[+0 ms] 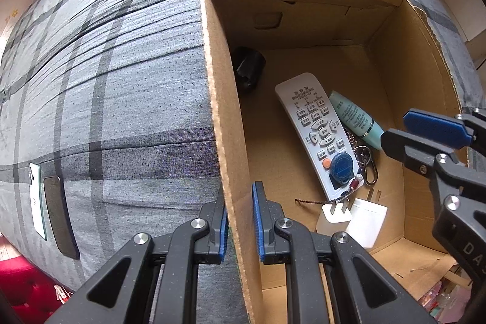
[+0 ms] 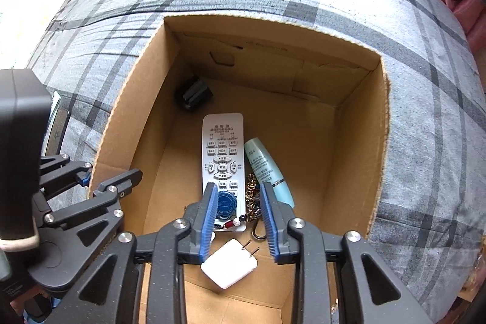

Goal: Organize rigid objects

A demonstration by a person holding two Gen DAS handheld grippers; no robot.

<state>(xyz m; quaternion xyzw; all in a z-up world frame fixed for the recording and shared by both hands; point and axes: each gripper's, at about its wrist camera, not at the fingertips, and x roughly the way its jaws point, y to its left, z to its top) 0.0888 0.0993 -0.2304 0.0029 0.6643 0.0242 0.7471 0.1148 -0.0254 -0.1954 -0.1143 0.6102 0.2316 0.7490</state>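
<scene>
Cardboard: left gripper is pinching the brown corrugated box wall, stiff but light. Right gripper is hovering, fingers spread, empty. White plastic charger, lower centre, is looking hard, slick; grip flat sides.

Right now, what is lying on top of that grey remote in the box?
A round blue key fob rests on the remote's lower end, with beads trailing from it. Any buttons beneath the fob are covered.
</scene>
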